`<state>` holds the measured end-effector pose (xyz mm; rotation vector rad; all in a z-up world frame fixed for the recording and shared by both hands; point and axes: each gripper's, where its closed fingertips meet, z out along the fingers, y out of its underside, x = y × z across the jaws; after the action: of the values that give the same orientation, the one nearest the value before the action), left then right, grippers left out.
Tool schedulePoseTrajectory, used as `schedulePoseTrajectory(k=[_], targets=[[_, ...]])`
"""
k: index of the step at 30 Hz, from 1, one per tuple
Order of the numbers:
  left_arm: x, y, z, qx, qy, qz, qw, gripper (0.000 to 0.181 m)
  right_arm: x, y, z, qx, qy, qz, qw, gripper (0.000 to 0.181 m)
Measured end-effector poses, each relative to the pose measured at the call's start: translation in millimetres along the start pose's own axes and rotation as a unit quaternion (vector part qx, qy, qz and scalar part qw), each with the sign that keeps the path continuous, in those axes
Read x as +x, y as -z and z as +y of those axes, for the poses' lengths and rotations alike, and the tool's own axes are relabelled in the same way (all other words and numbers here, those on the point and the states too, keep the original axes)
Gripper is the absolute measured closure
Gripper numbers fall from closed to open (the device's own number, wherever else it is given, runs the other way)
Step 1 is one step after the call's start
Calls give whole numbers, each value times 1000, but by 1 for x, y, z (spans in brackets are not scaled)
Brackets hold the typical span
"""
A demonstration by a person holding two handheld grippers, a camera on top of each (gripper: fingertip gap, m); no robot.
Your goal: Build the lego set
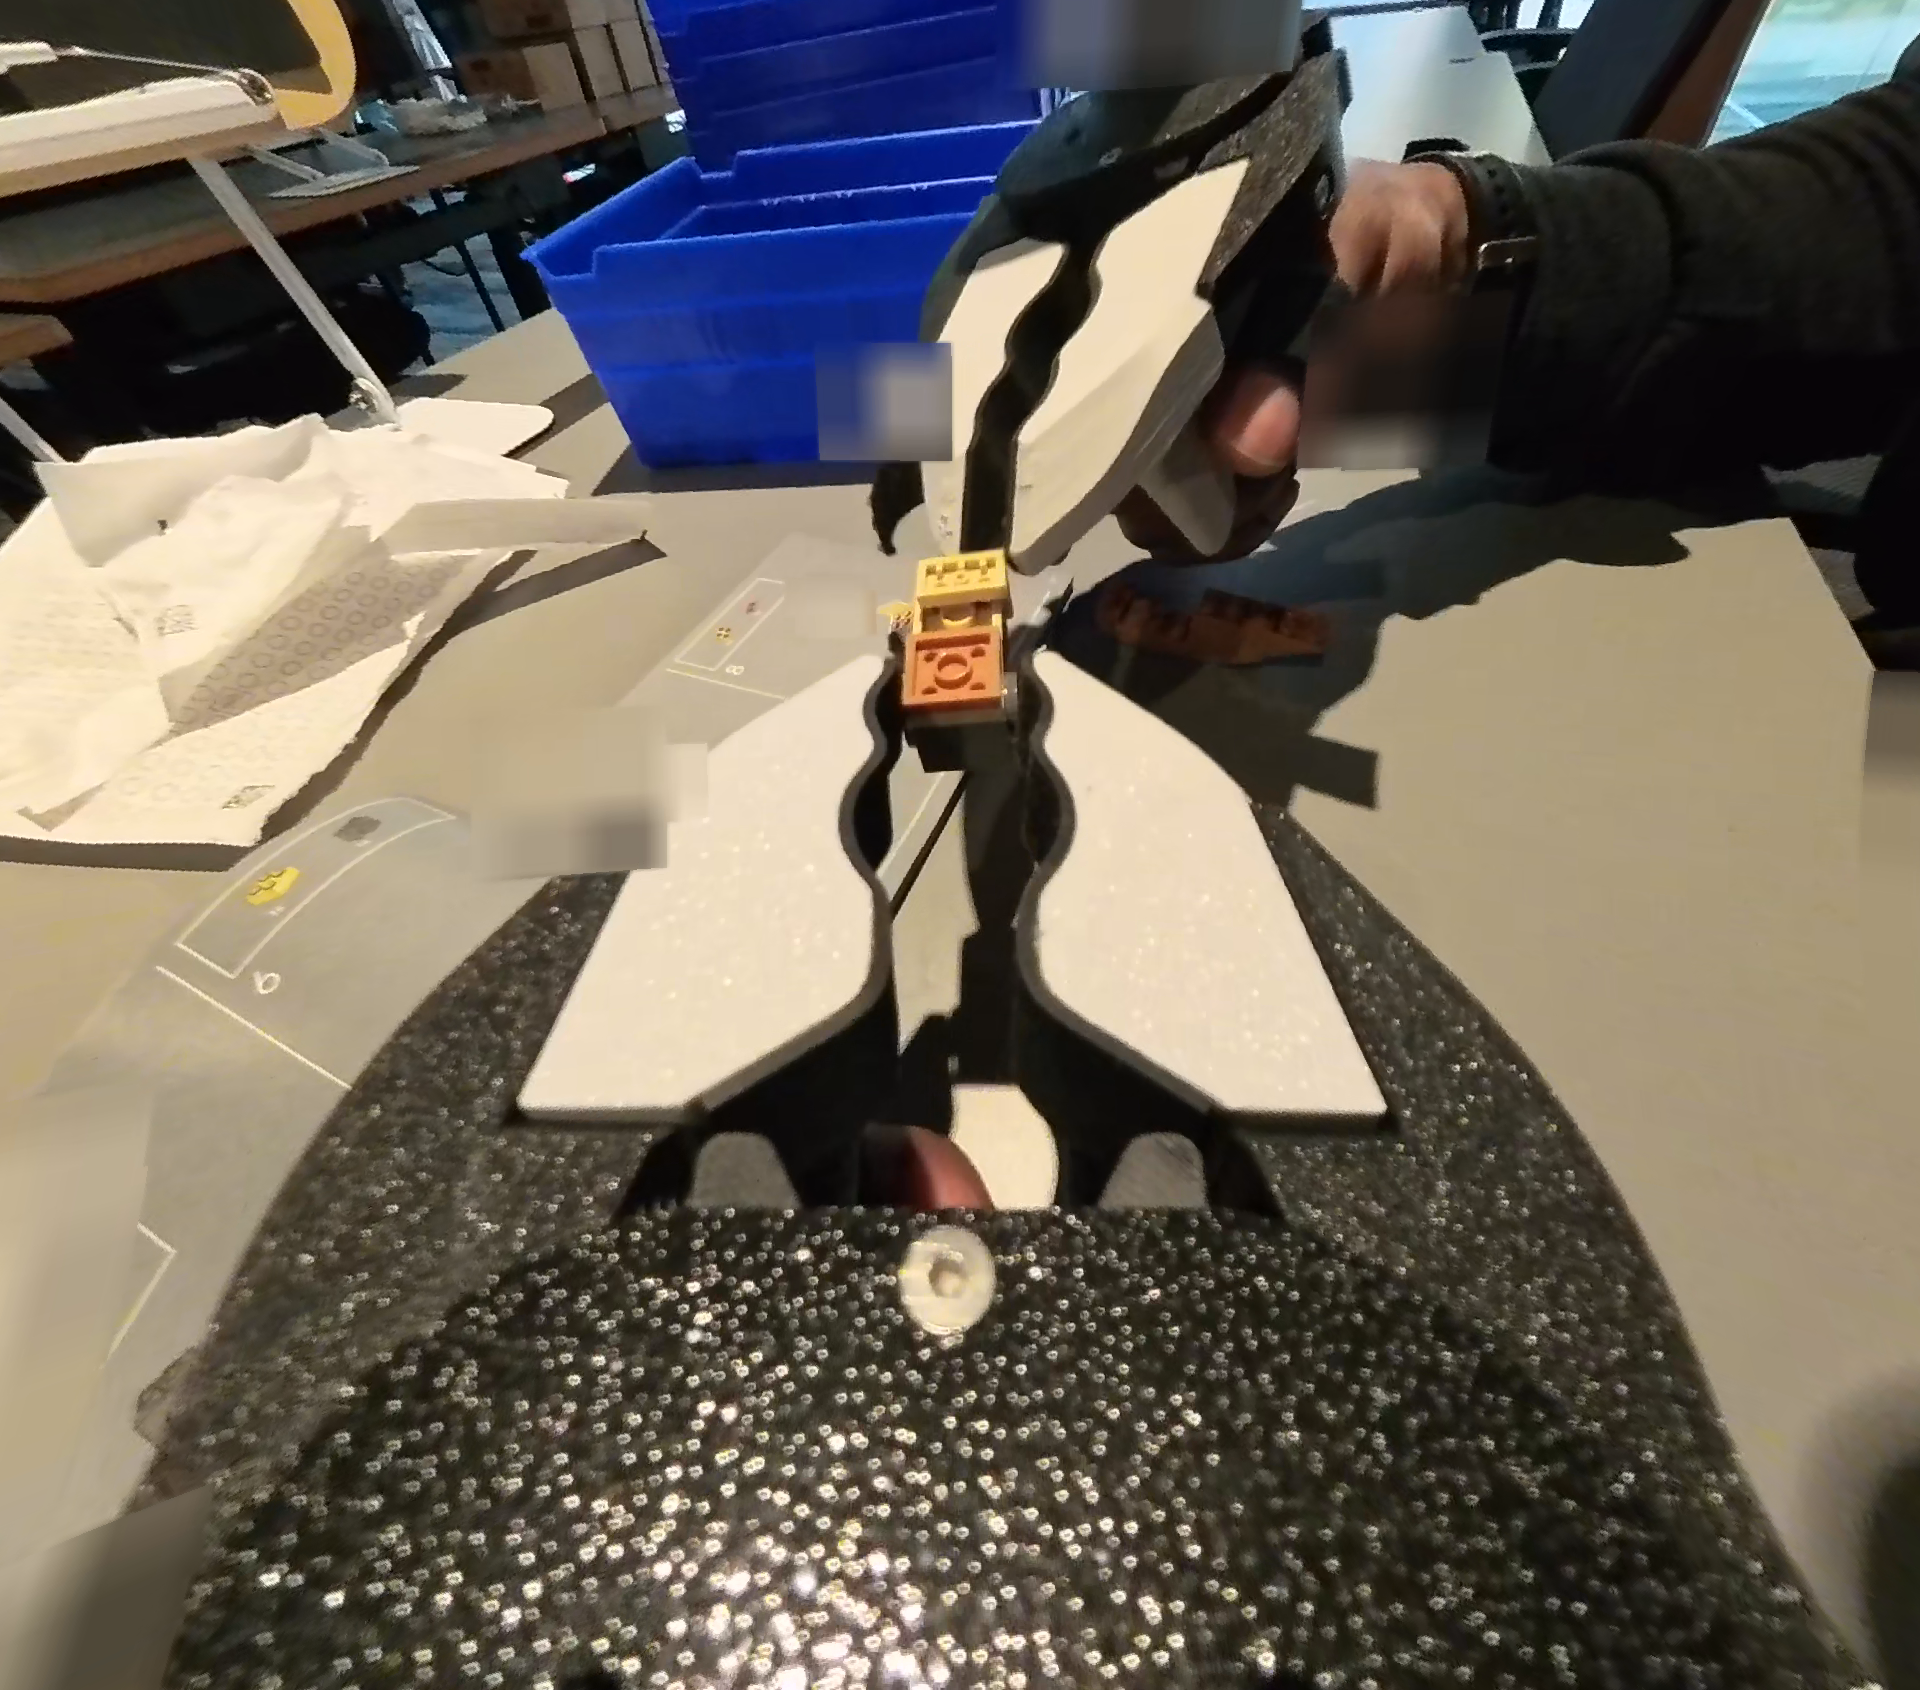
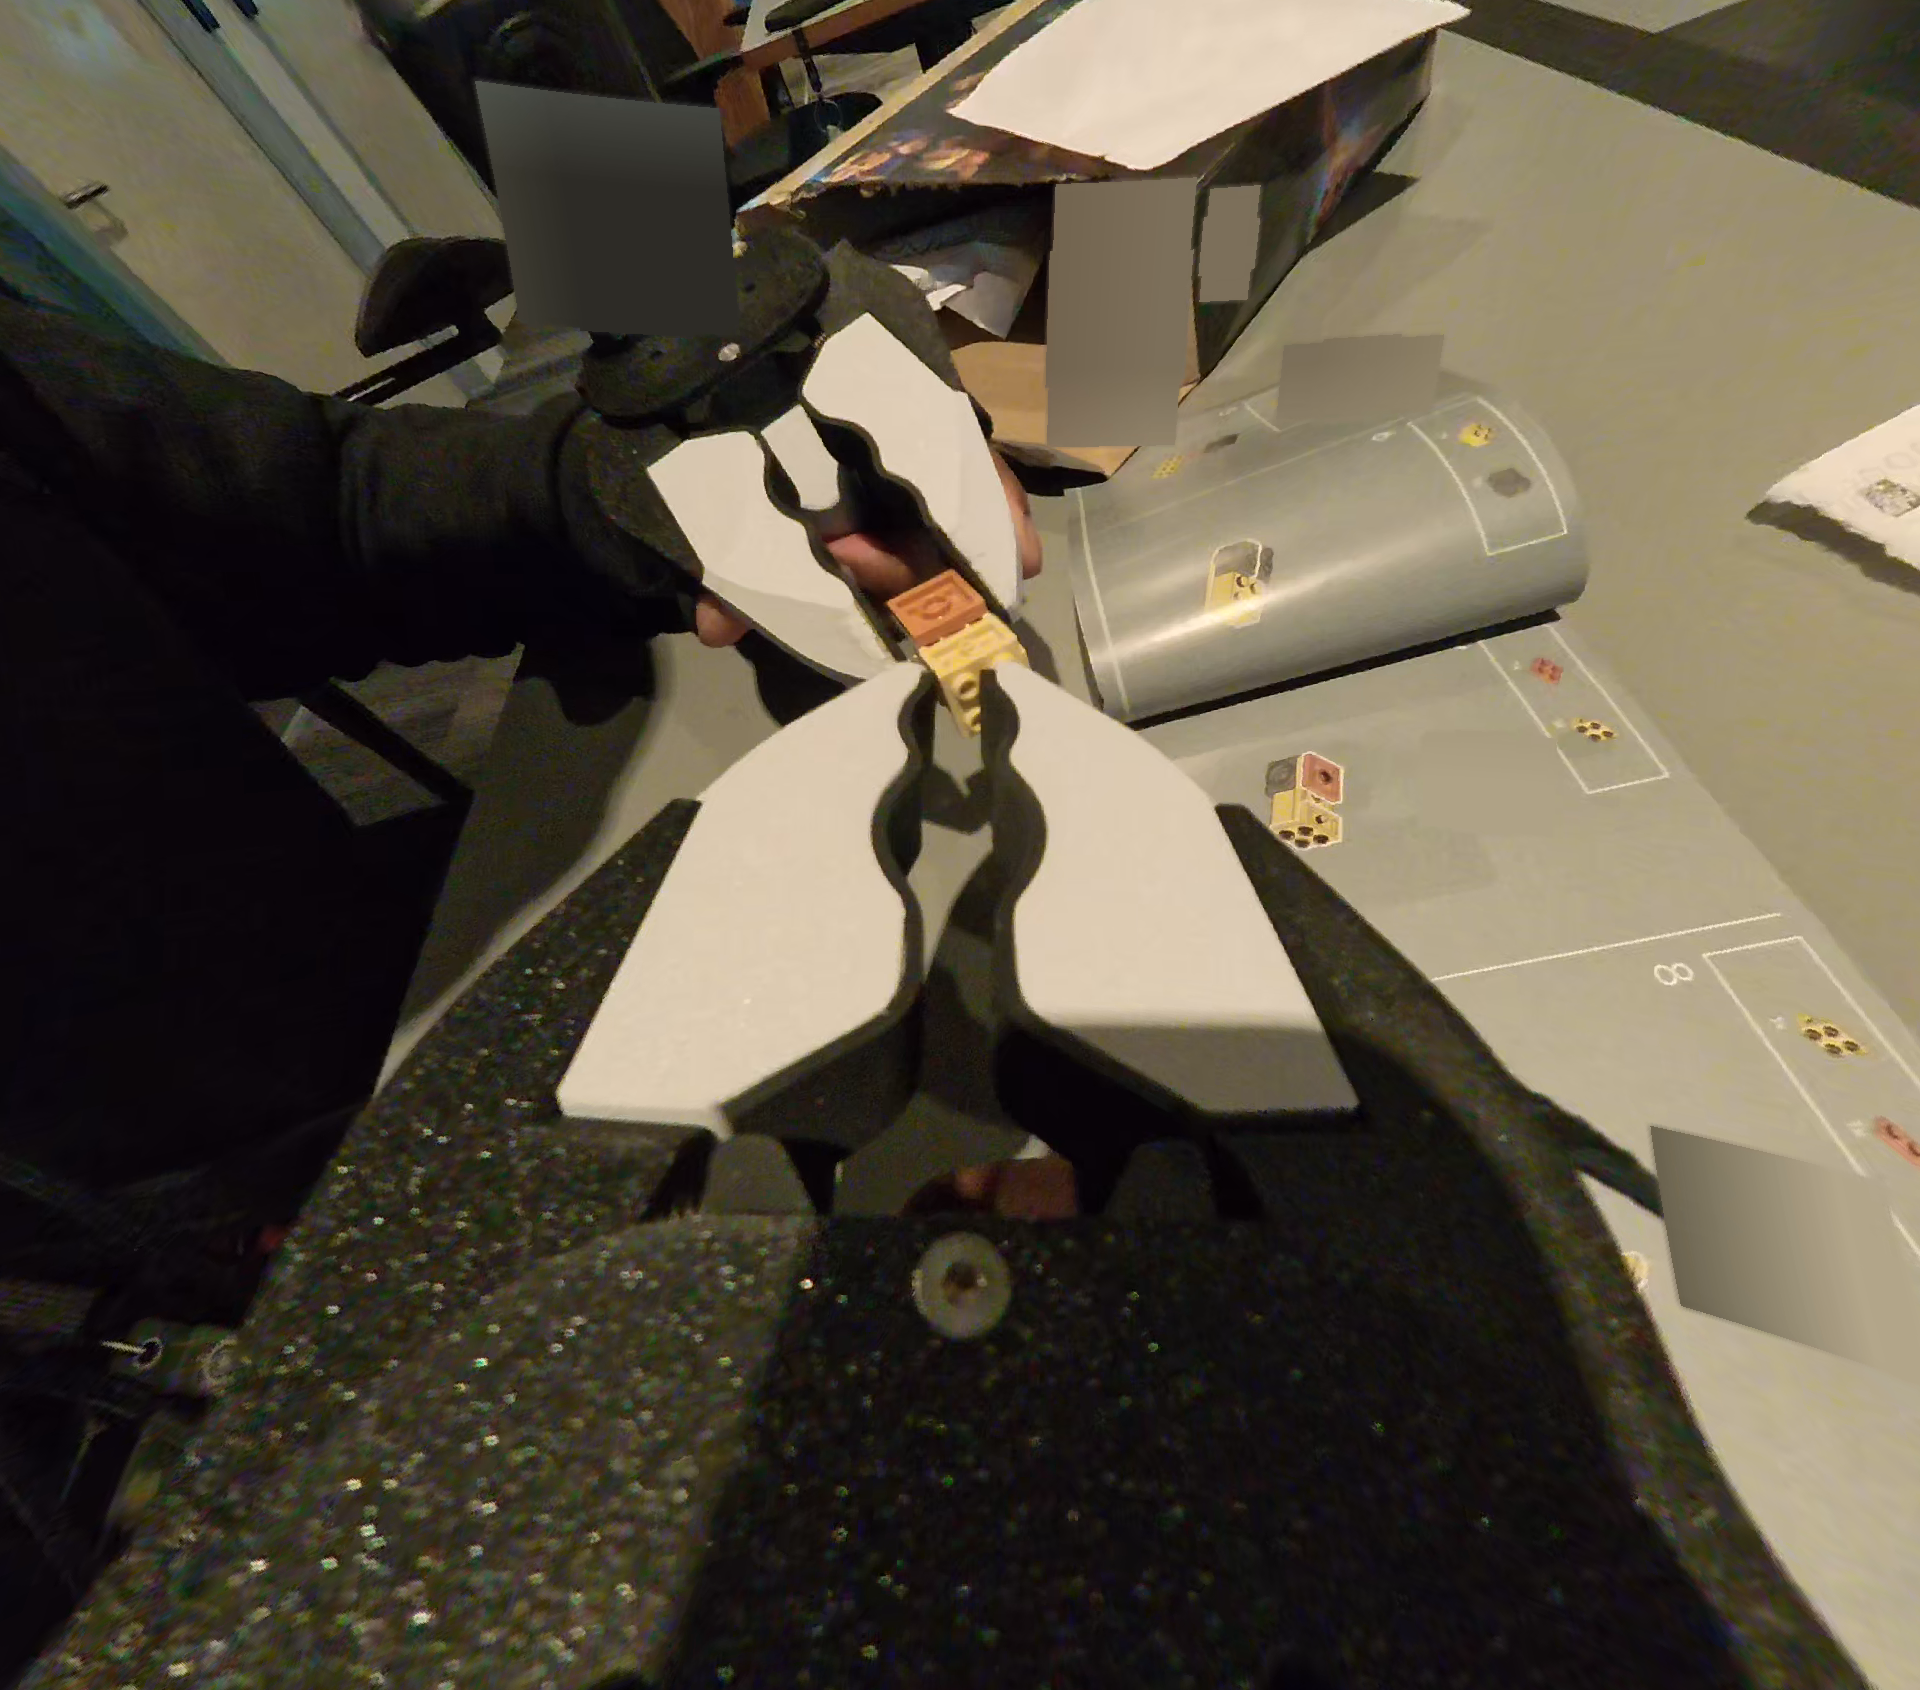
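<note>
My left gripper (image 1: pixel 956 684) is shut on an orange-brown brick (image 1: pixel 949 672) with a dark piece under it. My right gripper (image 1: pixel 977 544) comes down from the upper right and is shut on a tan brick (image 1: pixel 961 586). The tan brick touches the far side of the orange-brown brick. Both are held above the table. In the right wrist view my right gripper (image 2: pixel 961 690) holds the tan brick (image 2: pixel 971 669) against the orange-brown brick (image 2: pixel 935 604), which sits in the left gripper (image 2: pixel 940 627). A hand holds each gripper.
Brown lego pieces (image 1: pixel 1216 622) lie on the grey table behind the grippers. Stacked blue bins (image 1: pixel 790 269) stand at the back and torn white paper bags (image 1: pixel 208 601) lie at the left. A curled grey instruction sheet (image 2: pixel 1320 560) and an open lego box (image 2: pixel 1143 113) lie on the table.
</note>
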<state>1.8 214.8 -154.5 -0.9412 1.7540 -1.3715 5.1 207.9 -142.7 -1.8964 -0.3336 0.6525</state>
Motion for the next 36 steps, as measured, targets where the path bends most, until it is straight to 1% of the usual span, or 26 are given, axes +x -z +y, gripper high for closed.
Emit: schedulePoseTrajectory(k=[1,36], targets=[[0,0,-1,2,1,0,1000,161,0,0,0,1,0,0,1000,175],[2,3,-6,21,6,9,1000,161,-5,2,-4,6,10,-2,1000,172]])
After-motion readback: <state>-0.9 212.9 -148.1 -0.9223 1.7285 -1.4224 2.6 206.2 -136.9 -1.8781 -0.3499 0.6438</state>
